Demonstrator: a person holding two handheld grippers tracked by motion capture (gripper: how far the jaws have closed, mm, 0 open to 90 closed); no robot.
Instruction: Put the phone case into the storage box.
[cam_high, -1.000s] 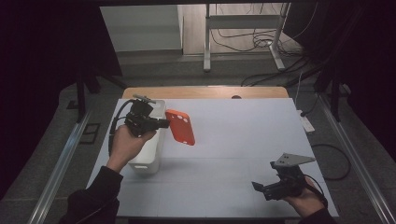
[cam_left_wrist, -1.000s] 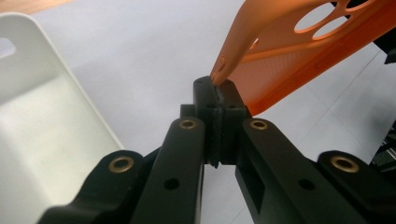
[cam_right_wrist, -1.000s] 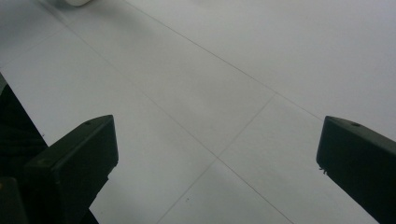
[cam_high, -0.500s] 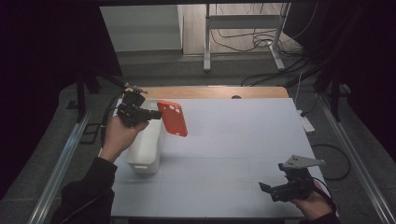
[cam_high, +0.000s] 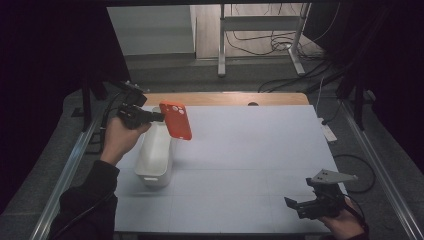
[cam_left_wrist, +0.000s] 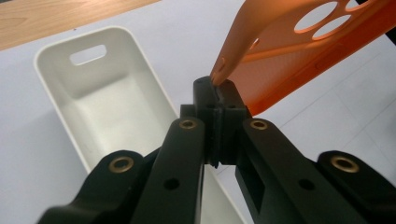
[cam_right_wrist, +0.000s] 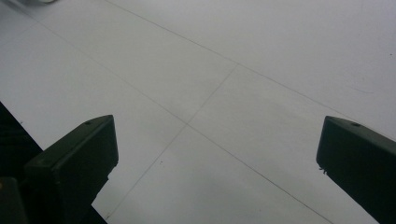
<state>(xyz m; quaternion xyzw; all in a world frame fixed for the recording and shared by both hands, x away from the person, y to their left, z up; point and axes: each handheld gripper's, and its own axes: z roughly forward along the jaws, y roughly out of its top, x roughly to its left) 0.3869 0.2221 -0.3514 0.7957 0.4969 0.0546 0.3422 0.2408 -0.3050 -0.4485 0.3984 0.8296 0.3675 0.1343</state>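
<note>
Left gripper (cam_high: 155, 116) pinching orange phone case (cam_high: 176, 120) by its edge, raised above far end of white bin (cam_high: 154, 150) near table (cam_high: 240, 150) left border. Right gripper (cam_high: 295, 206) spread wide, nothing between, low over near right corner; broad bare surface between.

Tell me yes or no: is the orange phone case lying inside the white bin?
No, the orange phone case is pinched at its edge by the left gripper and held in the air beside the empty white bin.

Orange phone case (cam_high: 176, 120), camera cutouts uppermost, hangs tilted above white bin (cam_high: 155, 150).
</note>
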